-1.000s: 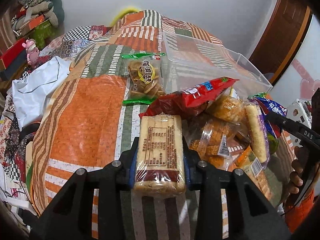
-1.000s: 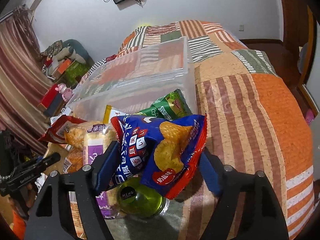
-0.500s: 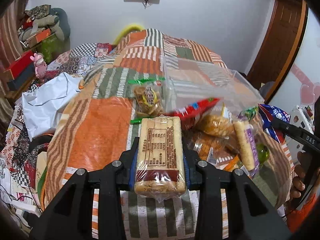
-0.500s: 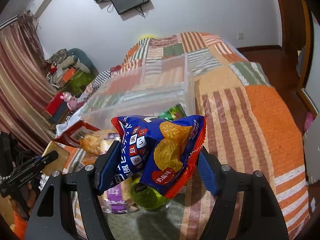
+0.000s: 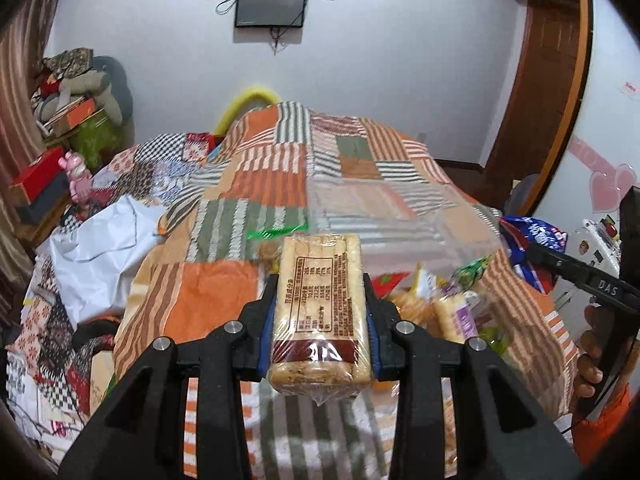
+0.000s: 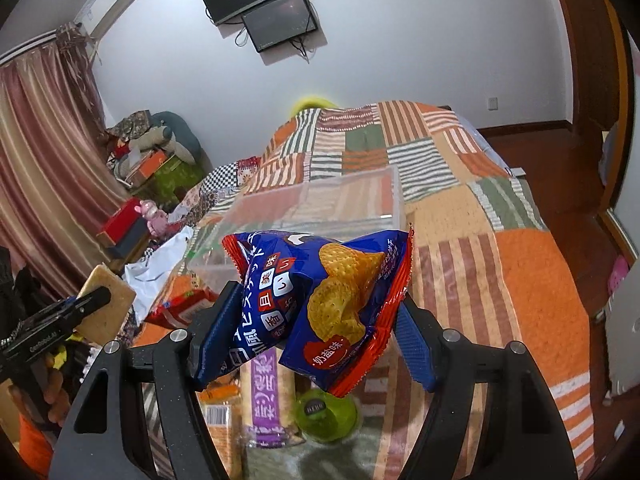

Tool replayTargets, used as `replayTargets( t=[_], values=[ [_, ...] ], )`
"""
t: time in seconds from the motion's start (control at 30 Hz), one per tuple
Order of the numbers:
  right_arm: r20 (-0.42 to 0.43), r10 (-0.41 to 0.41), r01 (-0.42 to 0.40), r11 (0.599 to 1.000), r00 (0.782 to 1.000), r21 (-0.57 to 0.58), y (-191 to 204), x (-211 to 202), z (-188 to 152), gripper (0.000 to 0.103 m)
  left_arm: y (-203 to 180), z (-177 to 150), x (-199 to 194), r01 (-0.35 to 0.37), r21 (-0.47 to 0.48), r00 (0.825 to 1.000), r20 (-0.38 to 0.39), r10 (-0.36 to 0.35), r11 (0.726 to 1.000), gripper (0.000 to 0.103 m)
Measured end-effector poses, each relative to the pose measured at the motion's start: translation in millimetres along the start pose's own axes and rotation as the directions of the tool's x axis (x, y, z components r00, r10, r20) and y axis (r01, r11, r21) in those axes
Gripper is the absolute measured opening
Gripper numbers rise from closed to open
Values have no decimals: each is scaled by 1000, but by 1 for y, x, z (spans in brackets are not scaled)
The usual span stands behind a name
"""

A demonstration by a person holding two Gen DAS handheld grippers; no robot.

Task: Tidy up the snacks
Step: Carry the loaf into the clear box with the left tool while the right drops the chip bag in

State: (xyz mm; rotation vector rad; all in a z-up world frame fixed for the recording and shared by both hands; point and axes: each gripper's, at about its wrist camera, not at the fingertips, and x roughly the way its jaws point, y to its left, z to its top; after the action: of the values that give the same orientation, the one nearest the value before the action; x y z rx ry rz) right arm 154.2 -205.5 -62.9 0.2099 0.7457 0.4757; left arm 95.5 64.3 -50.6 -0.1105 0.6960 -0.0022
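Observation:
My left gripper is shut on a clear-wrapped pack of biscuits and holds it above the bed. It also shows in the right wrist view. My right gripper is shut on a blue and red bag of chips, held above the snack pile. The bag shows at the right edge of the left wrist view. A clear plastic bin stands on the bed beyond both grippers; it also shows in the left wrist view.
A pile of snacks lies on the patchwork quilt below the grippers: a red bag, a purple-labelled pack, a green bottle. A white sheet and cluttered boxes sit at the left.
Both grippers have risen with their snacks. The bed and the snack pile now sit lower and farther in both views.

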Motion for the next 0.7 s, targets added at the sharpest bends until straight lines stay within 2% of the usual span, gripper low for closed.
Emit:
replayTargets(
  t=[0.23, 0.43, 0.7],
  values=[
    [10, -2, 2, 1000, 1000, -5, 2, 6, 11, 70, -20, 23, 11, 50, 32, 998, 27, -51, 998, 36],
    [13, -5, 5, 1000, 1000, -16, 6, 18, 20, 70, -36, 41, 30, 63, 57, 997, 36, -65, 996, 36],
    [19, -6, 7, 999, 1000, -38, 10, 33, 32, 70, -36, 61, 68, 92, 32, 996, -9, -92, 995, 36]
  ],
)
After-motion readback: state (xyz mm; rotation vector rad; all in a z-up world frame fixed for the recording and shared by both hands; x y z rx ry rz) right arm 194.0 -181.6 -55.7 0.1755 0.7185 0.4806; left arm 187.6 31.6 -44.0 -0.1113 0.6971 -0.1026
